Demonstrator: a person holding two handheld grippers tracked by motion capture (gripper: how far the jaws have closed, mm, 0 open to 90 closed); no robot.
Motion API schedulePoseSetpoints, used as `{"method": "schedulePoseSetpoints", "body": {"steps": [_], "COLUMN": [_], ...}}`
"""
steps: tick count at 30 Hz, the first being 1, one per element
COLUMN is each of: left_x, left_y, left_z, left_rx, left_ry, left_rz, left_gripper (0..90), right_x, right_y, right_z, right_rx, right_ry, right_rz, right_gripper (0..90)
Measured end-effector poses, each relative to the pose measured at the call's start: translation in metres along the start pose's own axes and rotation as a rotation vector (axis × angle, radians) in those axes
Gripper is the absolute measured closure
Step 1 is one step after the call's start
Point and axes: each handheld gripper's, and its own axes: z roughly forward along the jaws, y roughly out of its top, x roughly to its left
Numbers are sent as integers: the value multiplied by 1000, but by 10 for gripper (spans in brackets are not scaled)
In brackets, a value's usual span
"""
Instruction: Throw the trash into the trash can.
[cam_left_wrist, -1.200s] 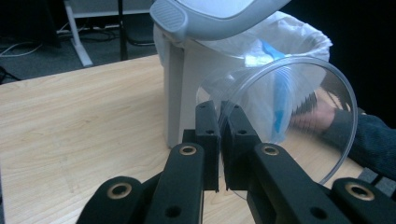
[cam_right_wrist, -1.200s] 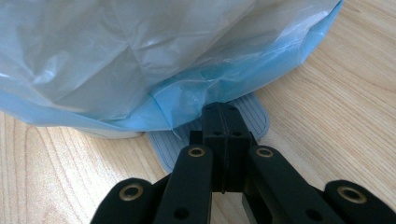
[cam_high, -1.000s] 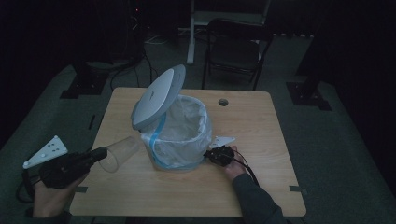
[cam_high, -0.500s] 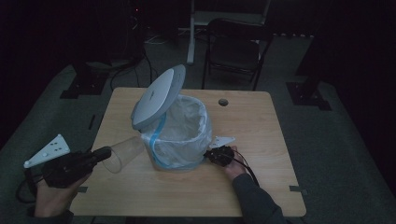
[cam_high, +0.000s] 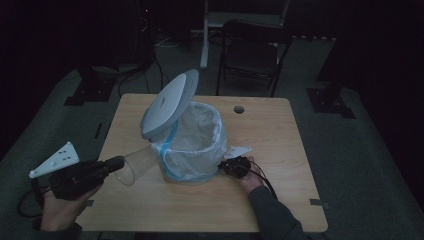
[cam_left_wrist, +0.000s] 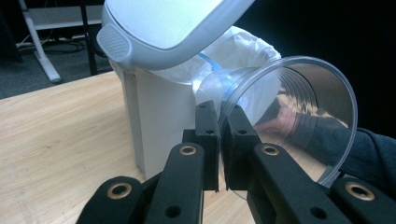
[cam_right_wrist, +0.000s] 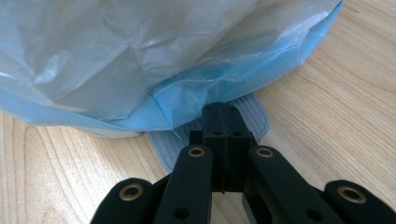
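Beside the lidded bin (cam_high: 192, 145), the left gripper (cam_left_wrist: 219, 116) pinches a clear plastic cup (cam_left_wrist: 289, 112) by its rim, while the right gripper (cam_right_wrist: 223, 114), jaws pressed together, presses the bin's pedal (cam_right_wrist: 254, 116).

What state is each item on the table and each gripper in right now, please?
Bin lid: raised open.
Bag liner: draped over the bin's rim.
Clear cup: on its side, rim pinched.
Left gripper: shut on the cup.
Right gripper: shut, pressing the pedal.
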Motion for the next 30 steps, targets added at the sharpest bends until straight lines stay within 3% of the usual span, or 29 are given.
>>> {"method": "schedulePoseSetpoints", "body": {"steps": [30], "left_x": [-13], "left_y": [24], "left_z": [24], "left_rx": [-30], "left_ry": [-80], "left_rz": [48], "left_gripper": [870], "right_x": [0], "right_y": [0], "right_z": [0], "right_rx": [0], "right_ry": [-2], "right_rz": [-2], "right_gripper": [900]}}
